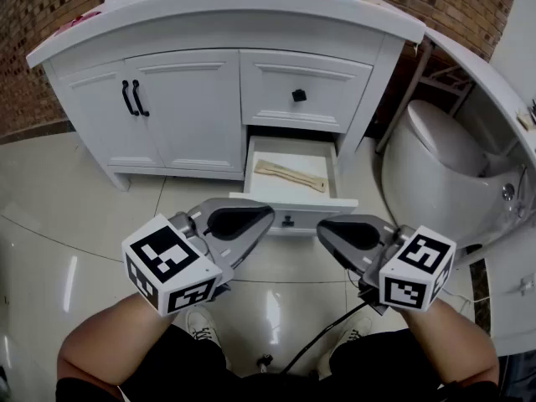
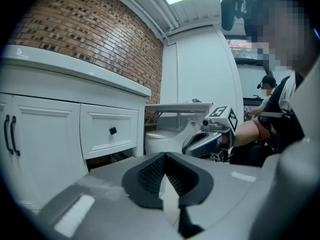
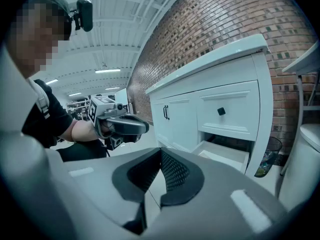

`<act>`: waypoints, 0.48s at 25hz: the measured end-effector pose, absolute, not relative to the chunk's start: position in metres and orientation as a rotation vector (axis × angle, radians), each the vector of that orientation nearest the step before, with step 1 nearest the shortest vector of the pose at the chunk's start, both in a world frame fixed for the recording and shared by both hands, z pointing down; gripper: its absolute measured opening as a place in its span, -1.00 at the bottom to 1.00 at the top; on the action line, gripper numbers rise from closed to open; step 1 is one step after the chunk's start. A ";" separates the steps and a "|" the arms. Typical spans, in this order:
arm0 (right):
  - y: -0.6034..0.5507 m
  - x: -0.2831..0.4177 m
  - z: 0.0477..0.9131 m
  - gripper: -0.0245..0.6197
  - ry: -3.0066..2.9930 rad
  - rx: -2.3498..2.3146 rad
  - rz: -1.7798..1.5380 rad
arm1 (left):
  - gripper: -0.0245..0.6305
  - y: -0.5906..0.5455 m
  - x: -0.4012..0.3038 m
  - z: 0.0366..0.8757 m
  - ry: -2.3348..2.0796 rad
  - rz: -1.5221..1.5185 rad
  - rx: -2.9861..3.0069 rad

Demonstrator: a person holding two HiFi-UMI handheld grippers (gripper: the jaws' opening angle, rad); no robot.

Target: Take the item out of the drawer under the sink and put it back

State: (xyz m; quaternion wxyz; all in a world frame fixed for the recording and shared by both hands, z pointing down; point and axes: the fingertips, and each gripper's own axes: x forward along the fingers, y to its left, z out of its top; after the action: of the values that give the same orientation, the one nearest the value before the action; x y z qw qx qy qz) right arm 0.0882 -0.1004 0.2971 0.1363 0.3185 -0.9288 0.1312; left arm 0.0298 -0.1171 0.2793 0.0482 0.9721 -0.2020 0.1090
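Left tongs [image 1: 261,218] clenched, empty, held over tiled floor [image 1: 67,224]. Right tongs [image 1: 323,229] clenched as well, nothing between them. Tips point at each other, near but apart. Just beyond, bottom drawer [image 1: 293,203] stands pulled open. Wooden item [image 1: 291,177] lies flat inside, slanted, untouched. Behind: white vanity [image 1: 184,99], black door handles [image 1: 132,97]. Toilet [image 1: 435,153] off right.

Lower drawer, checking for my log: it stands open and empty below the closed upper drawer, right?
Not empty: the head view shows a pale wooden item lying in the open lower drawer. The upper drawer is closed.
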 end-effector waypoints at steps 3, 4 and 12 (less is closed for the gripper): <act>-0.100 0.088 0.298 -0.90 -2.686 0.922 0.377 | -0.91 -0.117 0.030 0.280 -0.614 0.331 2.965; -0.100 0.088 0.298 -0.90 -2.687 0.922 0.377 | -0.91 -0.117 0.030 0.280 -0.614 0.332 2.965; -0.103 0.090 0.297 -0.90 -2.688 0.934 0.367 | -0.91 -0.118 0.031 0.278 -0.625 0.329 2.965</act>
State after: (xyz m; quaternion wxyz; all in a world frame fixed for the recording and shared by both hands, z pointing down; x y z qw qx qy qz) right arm 0.0901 -0.1030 0.2971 0.1359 0.3227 -0.9281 0.1266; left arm 0.0308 -0.1176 0.2785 0.0469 0.9717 -0.2048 0.1079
